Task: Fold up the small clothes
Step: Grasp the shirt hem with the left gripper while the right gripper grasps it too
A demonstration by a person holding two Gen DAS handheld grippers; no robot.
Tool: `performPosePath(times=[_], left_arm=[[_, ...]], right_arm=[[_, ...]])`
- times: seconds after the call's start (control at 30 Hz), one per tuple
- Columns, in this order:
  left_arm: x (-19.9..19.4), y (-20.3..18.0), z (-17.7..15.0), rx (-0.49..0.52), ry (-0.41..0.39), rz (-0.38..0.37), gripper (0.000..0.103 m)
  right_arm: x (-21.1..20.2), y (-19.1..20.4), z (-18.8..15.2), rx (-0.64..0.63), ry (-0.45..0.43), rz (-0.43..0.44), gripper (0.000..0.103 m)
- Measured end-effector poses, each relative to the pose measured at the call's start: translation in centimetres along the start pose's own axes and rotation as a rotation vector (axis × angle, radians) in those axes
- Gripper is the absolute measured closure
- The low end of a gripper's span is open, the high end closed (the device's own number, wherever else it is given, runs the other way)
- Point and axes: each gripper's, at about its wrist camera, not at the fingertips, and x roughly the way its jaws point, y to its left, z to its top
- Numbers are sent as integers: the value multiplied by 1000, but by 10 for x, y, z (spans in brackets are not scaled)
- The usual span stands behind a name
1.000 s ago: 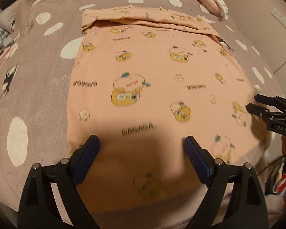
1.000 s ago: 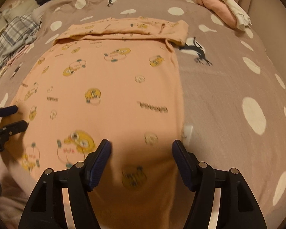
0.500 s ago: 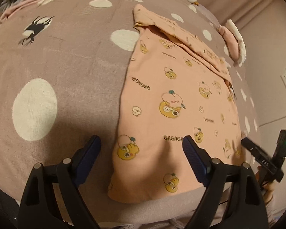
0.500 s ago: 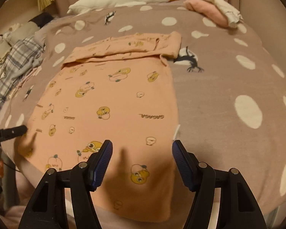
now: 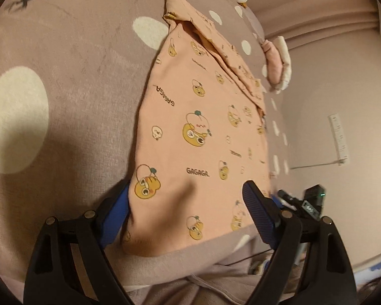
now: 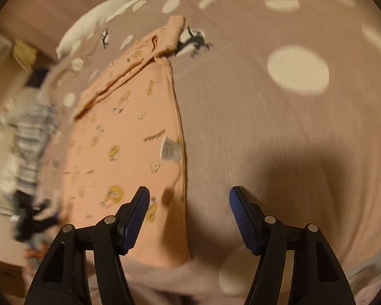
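both tongs [image 5: 188,211] [image 6: 189,221] gape empty over soft, flat peach printed garment [image 5: 203,137].

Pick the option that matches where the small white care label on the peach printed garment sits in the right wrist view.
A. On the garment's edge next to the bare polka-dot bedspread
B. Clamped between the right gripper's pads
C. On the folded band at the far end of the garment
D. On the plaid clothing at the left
A: the white care label lies at the side seam of the peach garment, right beside the polka-dot bedspread.
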Motion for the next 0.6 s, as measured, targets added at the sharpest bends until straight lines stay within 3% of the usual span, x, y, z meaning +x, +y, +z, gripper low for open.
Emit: performPosePath(times=[0.1,0.23,0.43,0.6], left_arm=[[2,7,4,-33,28,-73,17],[10,6,13,-47,32,-117,17],[26,-3,42,-31,47,-110,17],[30,-11,42,-1,44,-76,22]], right_arm=[[2,-12,-3,68,30,123,36],[12,-6,3,65,40,164,36],[30,10,22,48,36,202,36],[32,13,35,23,44,203,36]])
